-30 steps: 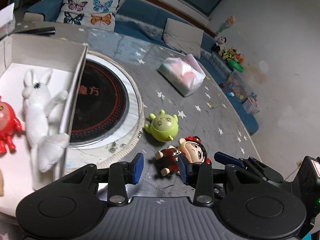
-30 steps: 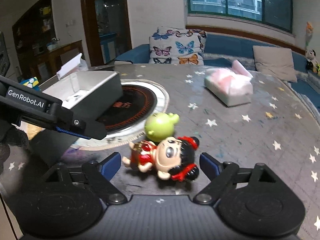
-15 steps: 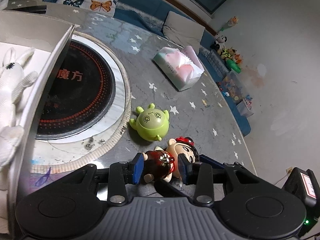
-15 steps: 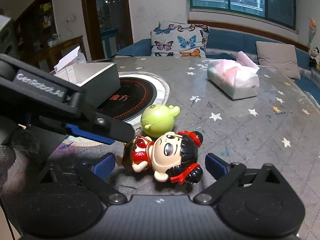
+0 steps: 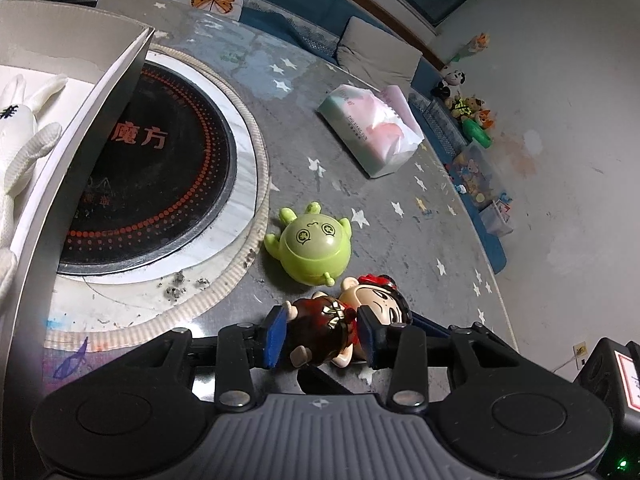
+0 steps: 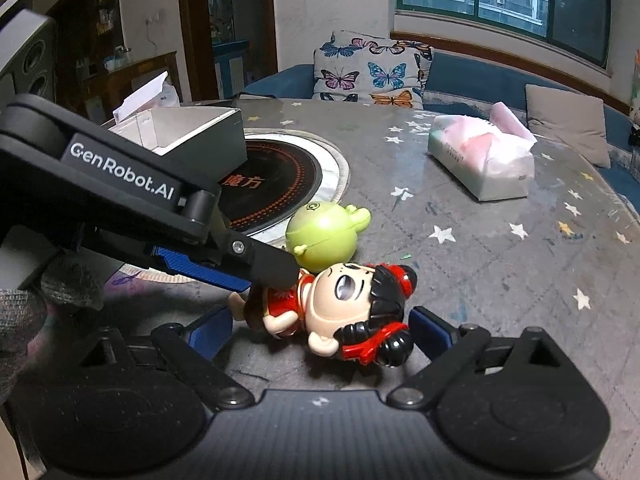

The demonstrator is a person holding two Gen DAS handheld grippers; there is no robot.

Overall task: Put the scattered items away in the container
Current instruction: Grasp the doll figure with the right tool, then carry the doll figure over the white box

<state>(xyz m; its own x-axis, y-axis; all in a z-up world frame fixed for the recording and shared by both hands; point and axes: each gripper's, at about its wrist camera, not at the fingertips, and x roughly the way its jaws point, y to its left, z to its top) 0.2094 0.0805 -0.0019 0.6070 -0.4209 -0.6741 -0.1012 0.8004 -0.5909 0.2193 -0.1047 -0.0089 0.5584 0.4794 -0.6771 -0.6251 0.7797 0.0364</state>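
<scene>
Star-dotted worktop (image 5: 400,184): left tool (image 5: 320,336) clamps the doll (image 5: 344,324); right tool (image 6: 320,330) gapes.
Hard, glossy, light; grip its narrow body.

The white plush rabbit (image 5: 18,136) is cut off by the left edge. The left gripper (image 6: 256,276) hides the doll's (image 6: 348,308) body. The floor toys (image 5: 470,108) are too small to name, perhaps plush animals.
</scene>
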